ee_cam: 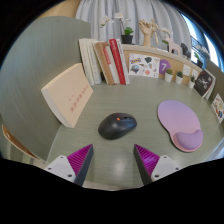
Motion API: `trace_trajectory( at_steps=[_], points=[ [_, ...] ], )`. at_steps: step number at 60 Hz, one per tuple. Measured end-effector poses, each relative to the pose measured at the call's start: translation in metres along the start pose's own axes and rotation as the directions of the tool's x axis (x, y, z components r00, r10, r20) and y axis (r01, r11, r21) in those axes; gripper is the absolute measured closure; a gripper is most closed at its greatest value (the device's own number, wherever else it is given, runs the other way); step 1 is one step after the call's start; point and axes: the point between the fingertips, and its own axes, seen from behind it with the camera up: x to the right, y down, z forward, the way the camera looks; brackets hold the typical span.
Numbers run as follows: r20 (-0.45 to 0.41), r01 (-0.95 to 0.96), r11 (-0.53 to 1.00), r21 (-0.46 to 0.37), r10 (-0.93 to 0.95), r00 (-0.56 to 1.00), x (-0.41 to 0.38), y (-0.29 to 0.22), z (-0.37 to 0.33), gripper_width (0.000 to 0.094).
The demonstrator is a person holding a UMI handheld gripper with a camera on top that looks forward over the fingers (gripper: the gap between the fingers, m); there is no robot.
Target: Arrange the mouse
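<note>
1. While our claw (114,160) hangs open with nothing between its fingers (76,160), the mouse (117,125) lies on the bare desk (60,60) just ahead of them, roughly in line with the gap.
2. We judge the spread fingers are held that way so they can pass either side of the mouse.
3. Beside the mouse, towards the desk's right edge, lies a pink mouse pad (182,121), apart from it; that looks like where the mouse belongs.
4. A tan folder (68,95) lies to the left, and books (110,62) stand along the far edge, well clear of the work.
5. Nothing blocks the path from mouse to pad, so we expect a short carry or slide.
</note>
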Motion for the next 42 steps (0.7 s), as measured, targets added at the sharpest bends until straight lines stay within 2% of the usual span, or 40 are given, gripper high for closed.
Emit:
trace_trajectory(
  at_steps=[12, 28, 42],
  points=[
    [-0.045, 0.007, 1.000, -0.007, -0.007, 0.999, -0.004, -0.030, 0.043, 0.0127],
    [-0.037, 0.009, 1.000, -0.009, -0.010, 0.999, -0.015, -0.071, 0.087, 0.0147],
    [-0.014, 0.031, 0.999, -0.038, -0.031, 0.999, -0.026, -0.086, 0.104, 0.0309]
  ],
)
